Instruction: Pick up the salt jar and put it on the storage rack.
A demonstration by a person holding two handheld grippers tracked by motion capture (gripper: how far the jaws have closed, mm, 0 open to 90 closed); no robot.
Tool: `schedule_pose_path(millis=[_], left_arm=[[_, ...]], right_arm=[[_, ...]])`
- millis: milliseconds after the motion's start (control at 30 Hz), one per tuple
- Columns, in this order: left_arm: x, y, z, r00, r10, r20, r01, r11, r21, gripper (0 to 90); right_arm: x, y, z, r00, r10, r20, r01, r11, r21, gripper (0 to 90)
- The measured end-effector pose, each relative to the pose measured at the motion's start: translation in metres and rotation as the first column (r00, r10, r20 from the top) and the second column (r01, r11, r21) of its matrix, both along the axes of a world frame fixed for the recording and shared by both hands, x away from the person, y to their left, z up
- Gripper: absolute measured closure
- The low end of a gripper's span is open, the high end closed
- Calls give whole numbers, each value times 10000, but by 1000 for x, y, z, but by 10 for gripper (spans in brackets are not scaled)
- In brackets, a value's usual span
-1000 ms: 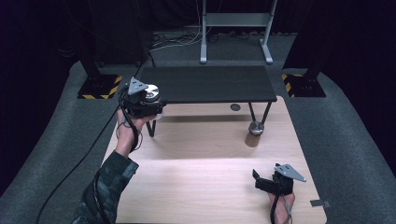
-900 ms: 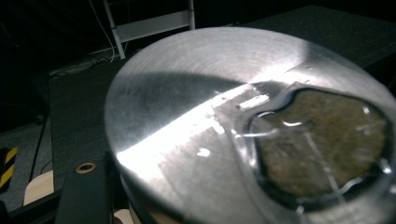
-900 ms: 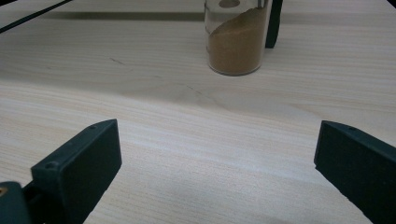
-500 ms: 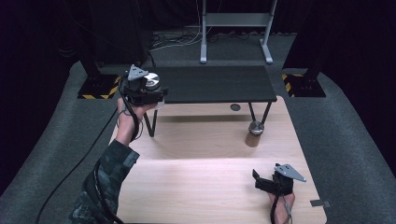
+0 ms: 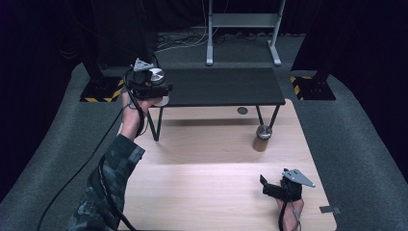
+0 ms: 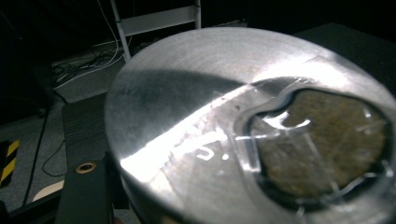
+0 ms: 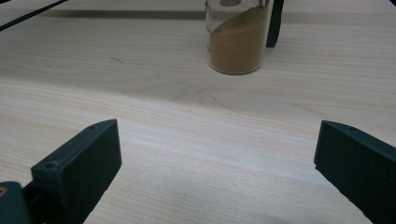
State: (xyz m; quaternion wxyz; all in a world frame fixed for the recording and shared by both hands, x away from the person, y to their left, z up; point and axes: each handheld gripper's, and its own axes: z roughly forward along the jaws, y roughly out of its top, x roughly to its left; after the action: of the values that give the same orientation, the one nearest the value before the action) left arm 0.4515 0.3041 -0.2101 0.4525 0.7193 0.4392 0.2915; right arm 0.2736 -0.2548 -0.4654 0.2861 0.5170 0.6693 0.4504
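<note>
Left tongs clamped on a metal-lidded jar, raised at the black shelf's left corner, right tongs wide open and empty, resting on the table, a spice jar ahead.

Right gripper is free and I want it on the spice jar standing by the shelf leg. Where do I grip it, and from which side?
Grip the spice jar around its clear round body, below the metal lid, jaws level. It stands upright straight ahead of the open right gripper, so come from the near side; the black shelf leg stands just behind it.

Two metal-lidded jars (one holding brown powder), one black shelf, two tongs.
</note>
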Motion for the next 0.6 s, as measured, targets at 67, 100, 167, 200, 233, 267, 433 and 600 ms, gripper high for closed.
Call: schedule_pose_path(millis=[67,100,167,200,233,267,433,600], left_arm=[[4,0,1,10000,57,-65,-57,10000,-24,308],[6,0,2,9999,67,-105,-67,10000,-13,308],[10,-1,3,9997,133,-193,-132,9999,61,308],[12,-1,4,9995,168,-261,-166,9998,76,308],[15,-1,4,9993,202,-323,-200,9998,56,308],[17,0,4,9990,212,-392,-210,9998,48,308],[28,-1,2,9969,388,-688,-384,9992,70,308],[34,0,-1,9951,472,-866,-470,9989,38,308]], right_arm=[[0,0,0,10000,6,-3,-6,10000,-7,0],[0,0,0,10000,6,-4,-6,10000,-12,0],[0,0,0,10000,11,-12,-11,10000,-20,0],[0,0,0,10000,16,-12,-16,10000,-26,0],[0,0,0,10000,18,-13,-18,10000,-25,0],[0,0,0,10000,19,-16,-19,10000,-26,0],[0,0,0,10000,18,-14,-18,10000,-16,0],[0,0,0,10000,16,-14,-16,10000,-6,0]])
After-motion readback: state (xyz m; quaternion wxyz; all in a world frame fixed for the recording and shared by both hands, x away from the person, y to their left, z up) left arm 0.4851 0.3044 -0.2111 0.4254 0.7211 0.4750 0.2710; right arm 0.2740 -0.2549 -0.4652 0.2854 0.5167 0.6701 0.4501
